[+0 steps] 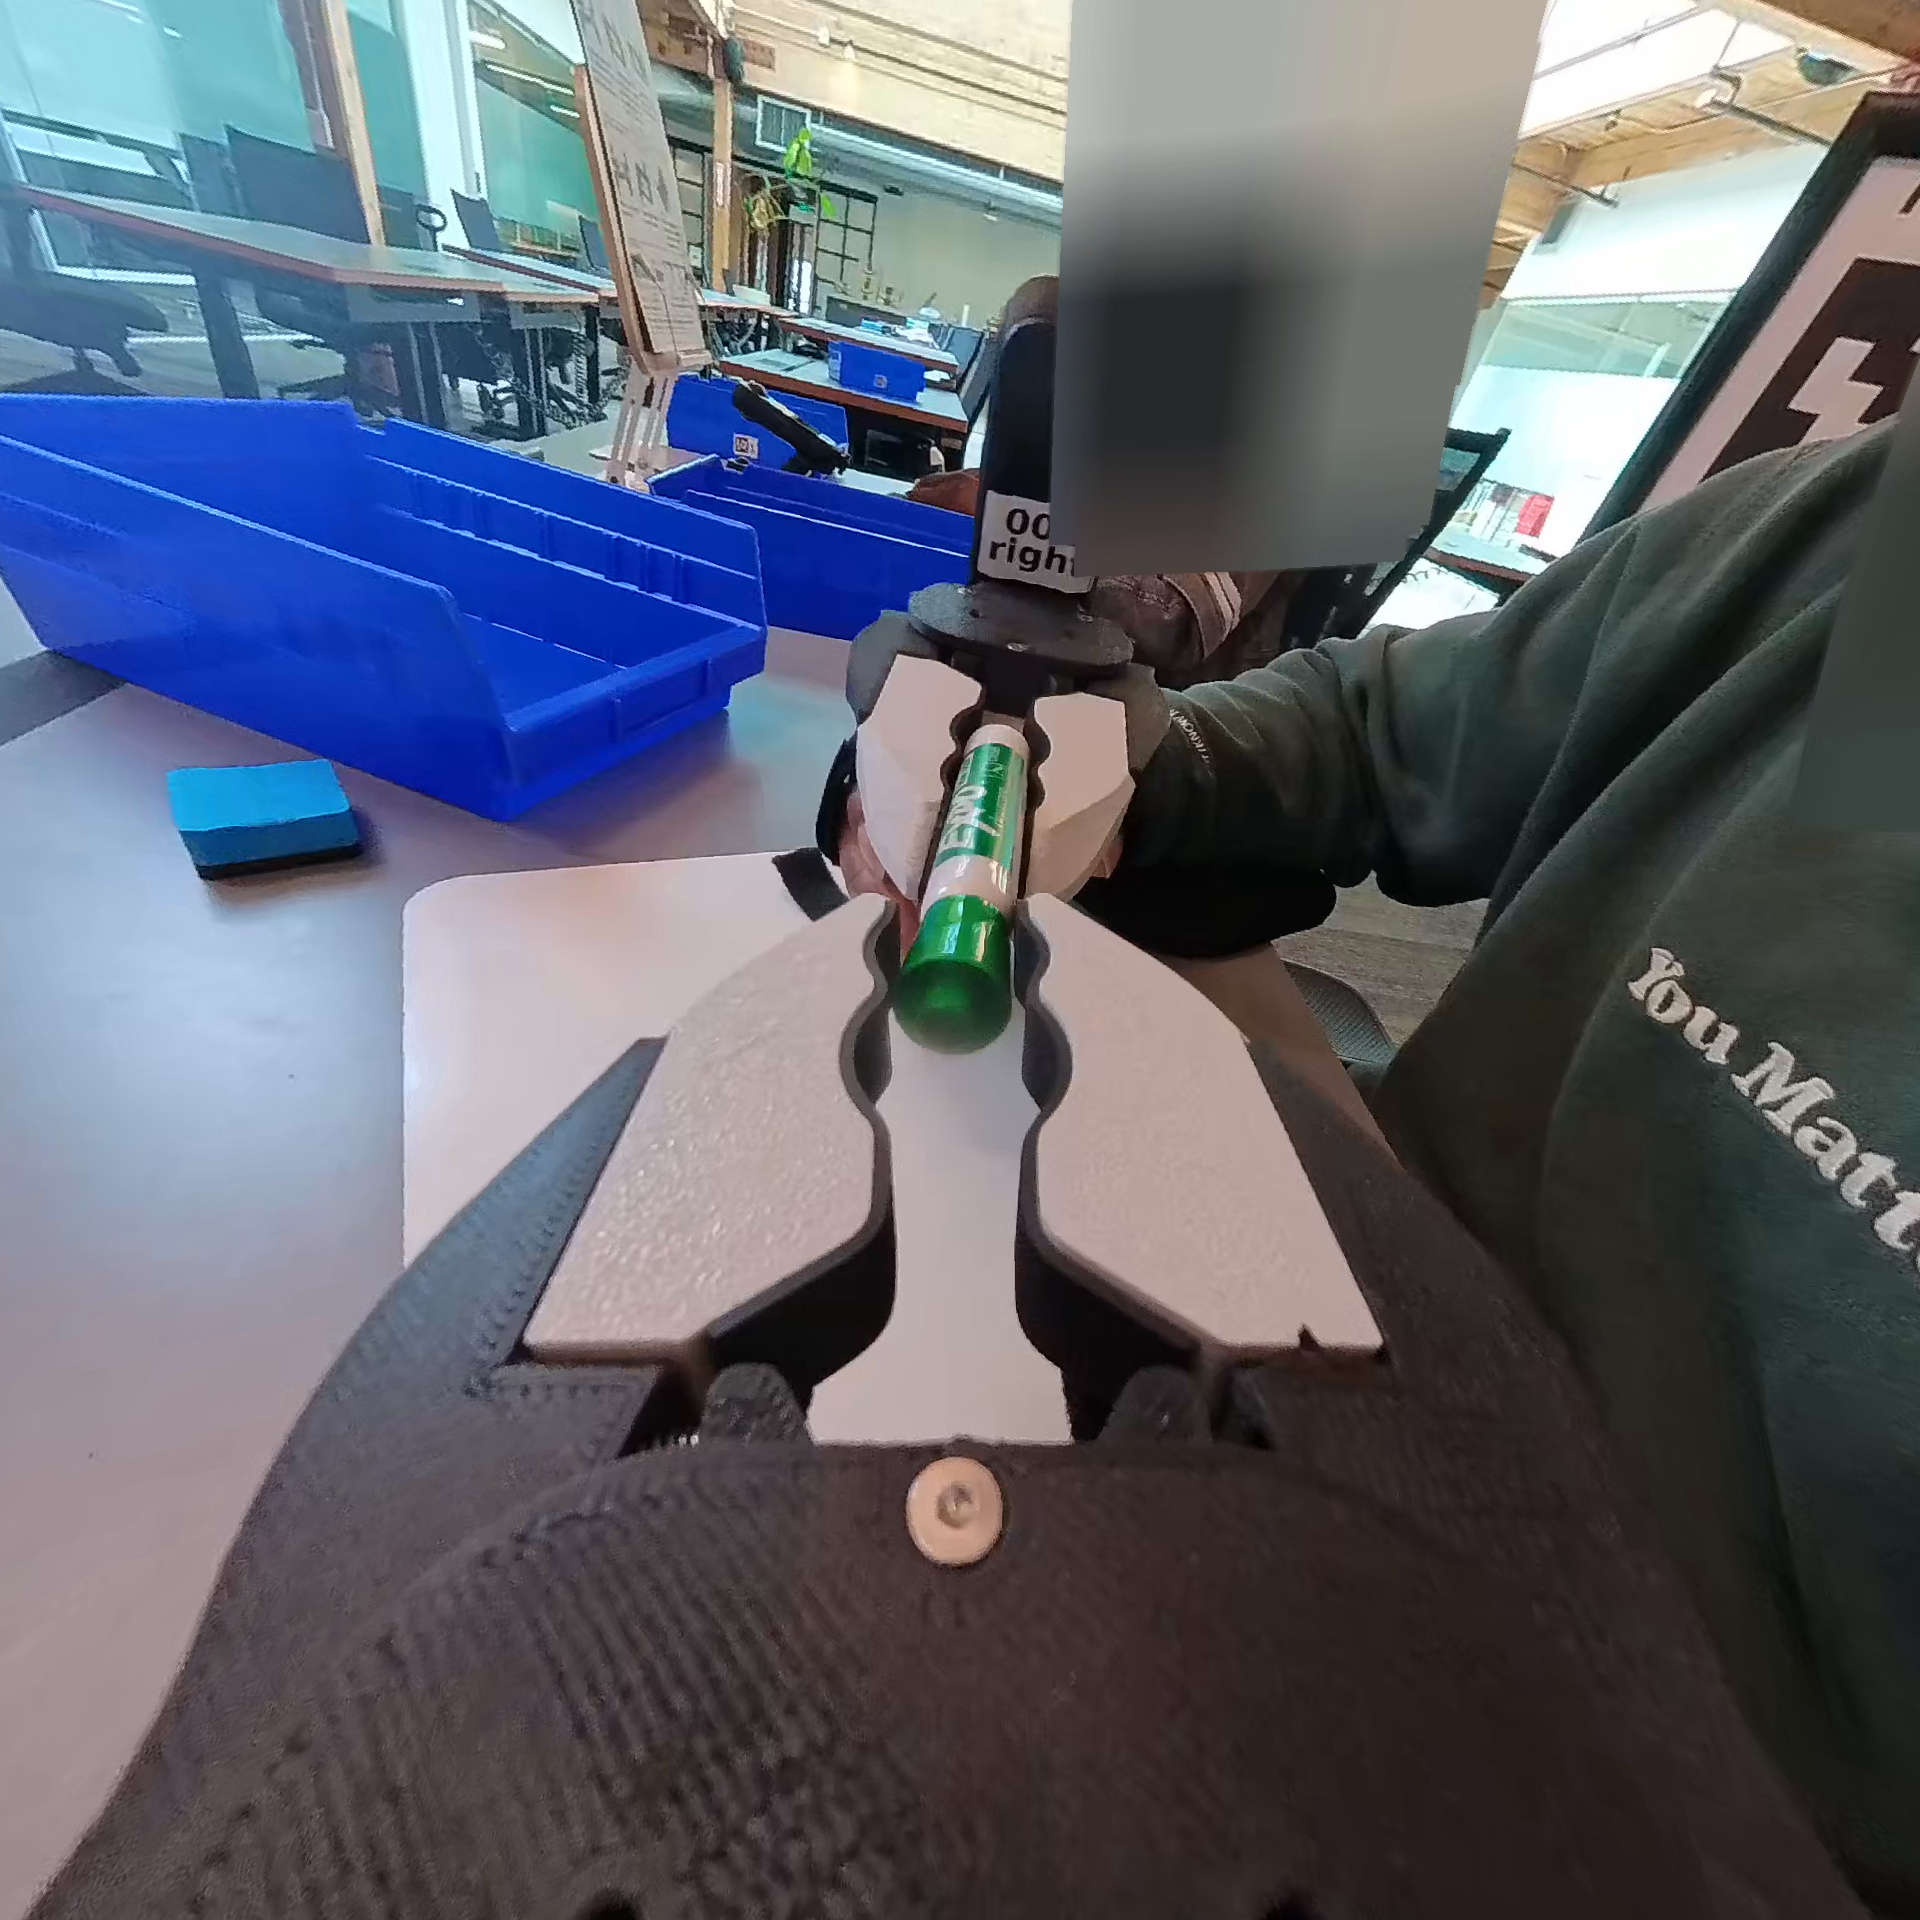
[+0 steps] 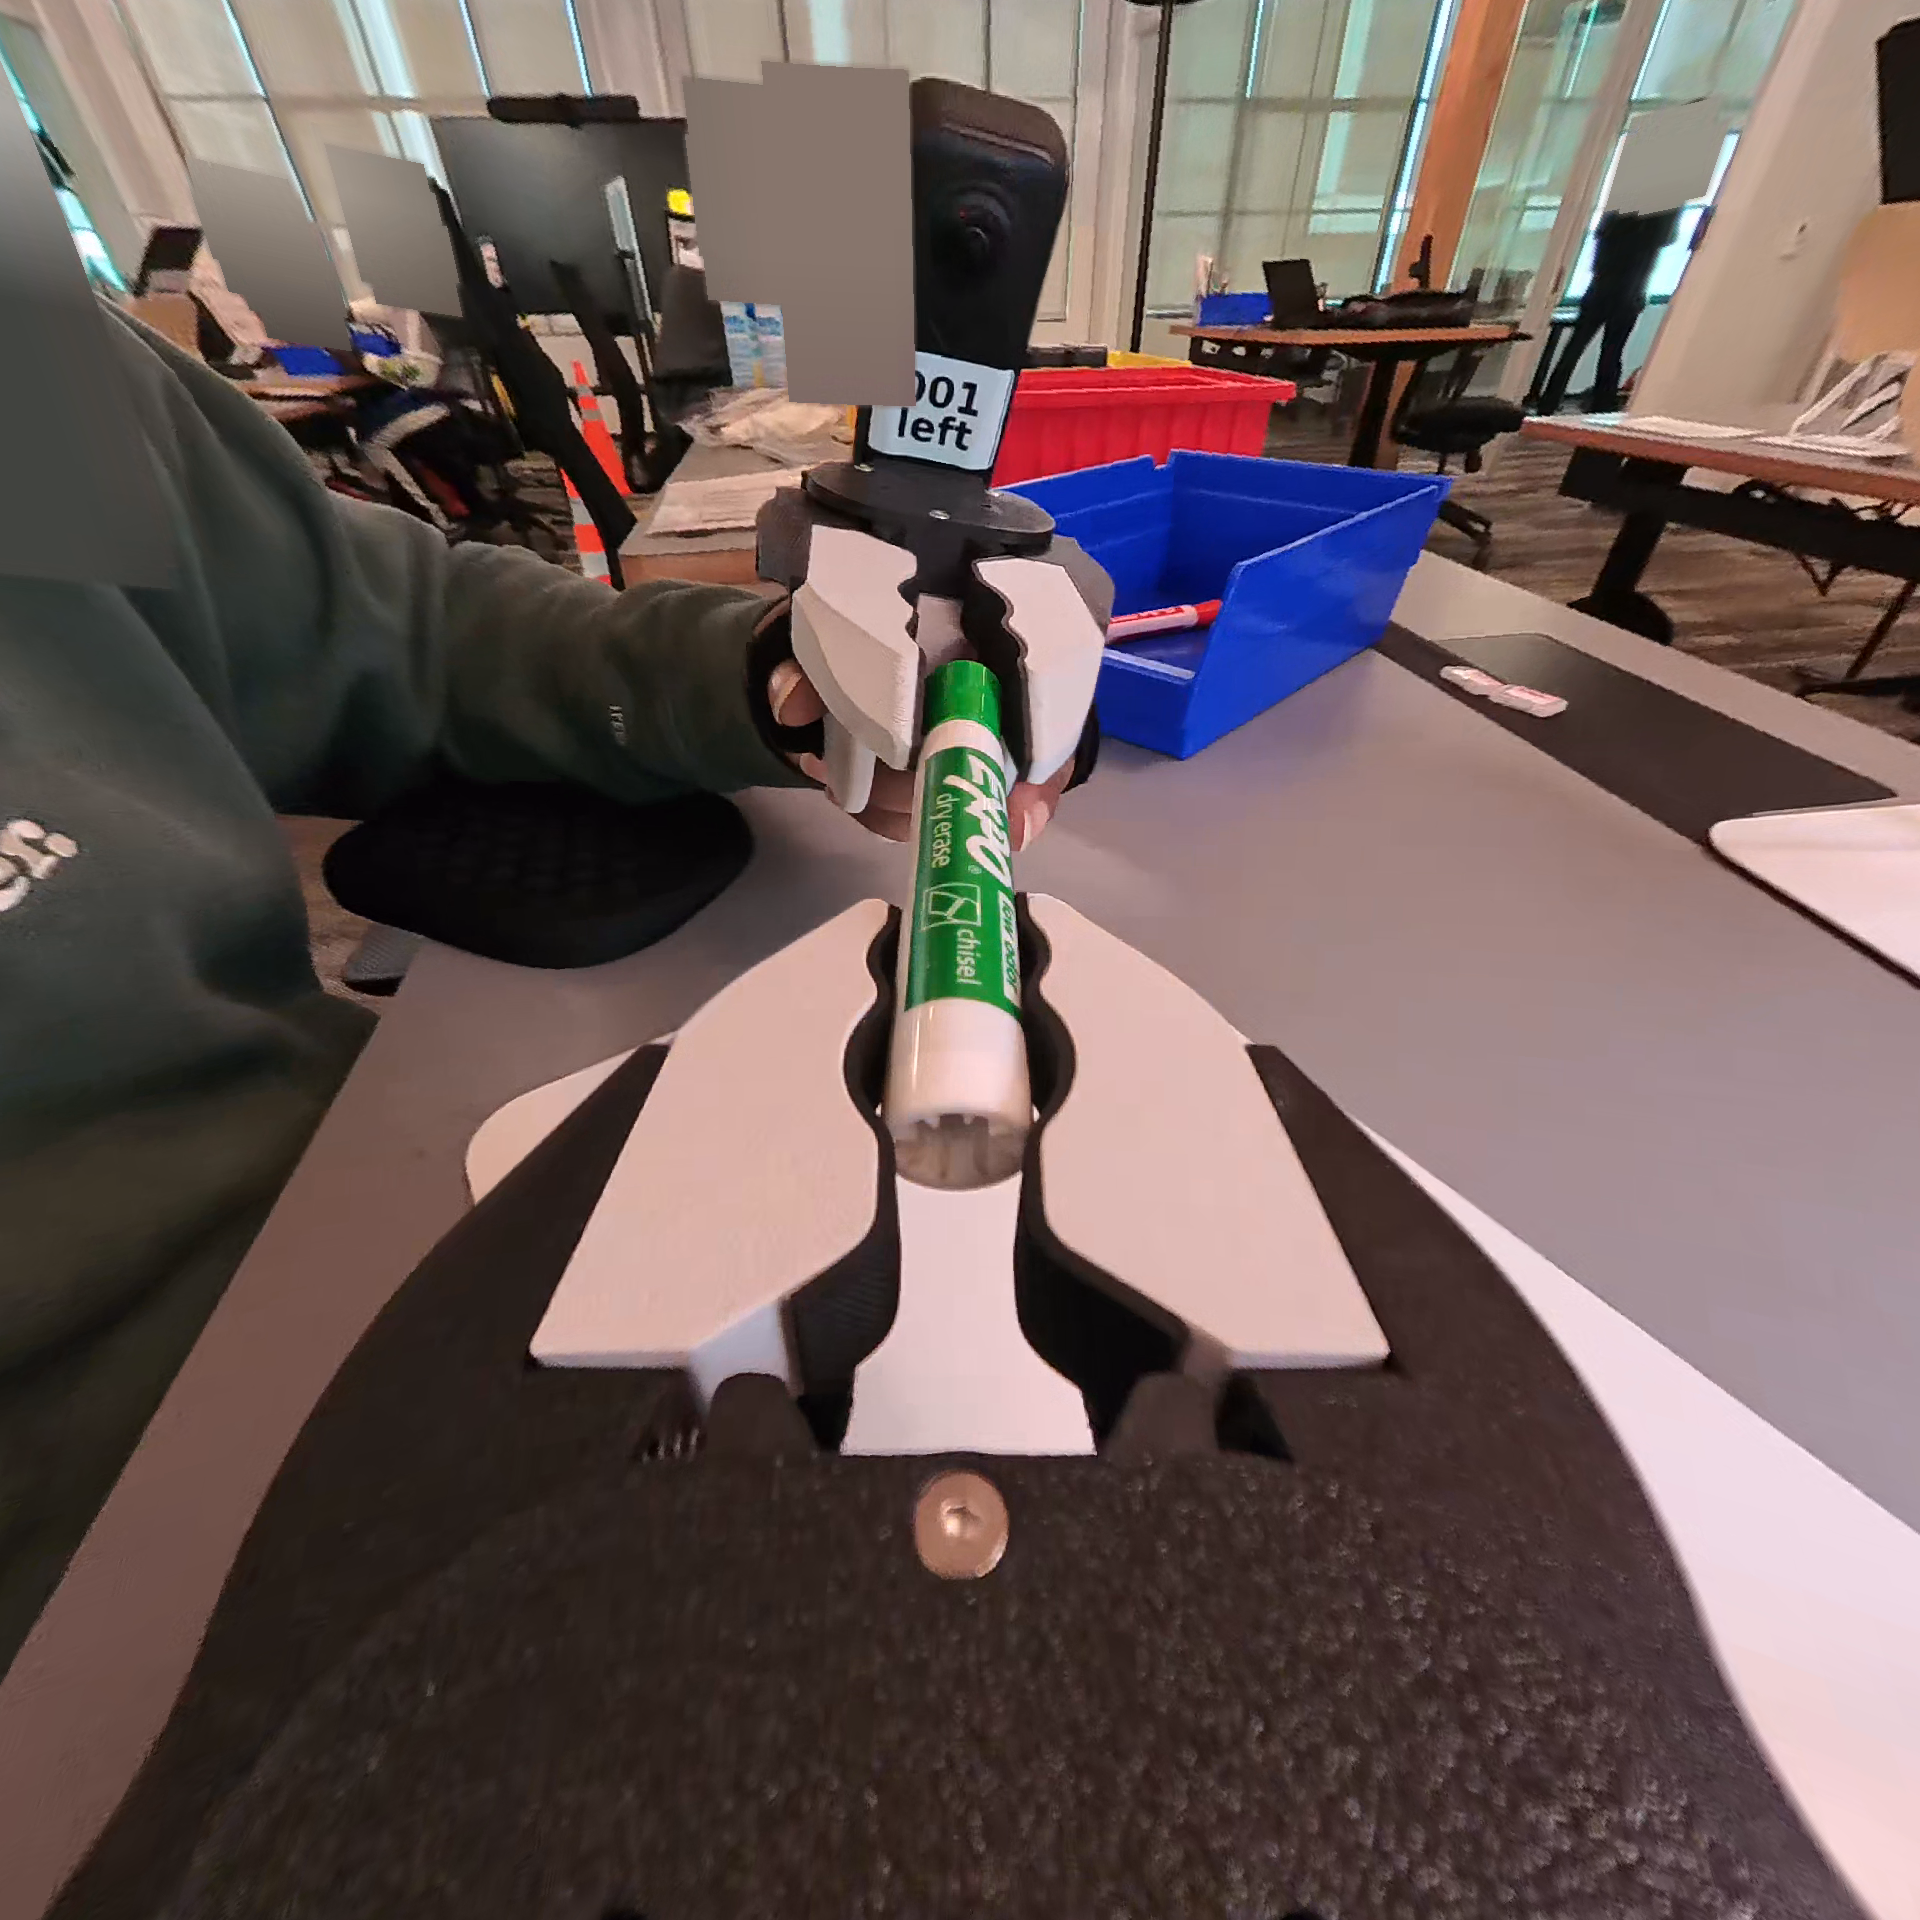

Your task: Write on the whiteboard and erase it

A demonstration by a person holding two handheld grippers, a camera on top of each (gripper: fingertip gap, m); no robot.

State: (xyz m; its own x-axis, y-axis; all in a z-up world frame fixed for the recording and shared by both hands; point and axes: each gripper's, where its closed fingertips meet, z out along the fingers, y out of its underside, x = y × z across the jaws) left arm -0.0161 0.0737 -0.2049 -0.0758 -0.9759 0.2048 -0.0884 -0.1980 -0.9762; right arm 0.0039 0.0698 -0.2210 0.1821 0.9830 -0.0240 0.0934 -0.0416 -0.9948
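Note:
A green dry-erase marker (image 1: 982,810) is held level in the air between my two grippers, which face each other. My left gripper (image 1: 954,914) is shut on the marker's green cap (image 1: 954,977). My right gripper (image 2: 961,920) is shut on the white barrel (image 2: 951,1049) near its rear end. In the right wrist view the left gripper (image 2: 956,769) grips the cap (image 2: 961,691). The white whiteboard (image 1: 520,987) lies flat on the table below both grippers and also shows in the right wrist view (image 2: 1558,1351). A blue eraser (image 1: 260,816) lies on the table left of the board.
Blue bins (image 1: 416,623) stand behind the eraser. In the right wrist view a blue bin (image 2: 1299,582) holds a red marker (image 2: 1153,621), with a red bin (image 2: 1143,416) behind it. A second white board (image 2: 1829,873) lies at the right. A person's green sleeve (image 1: 1455,748) is close. The tips of both grippers are at nearly the same place. The blue eraser (image 1: 260,816) is about 25 cm from my right fingertips.

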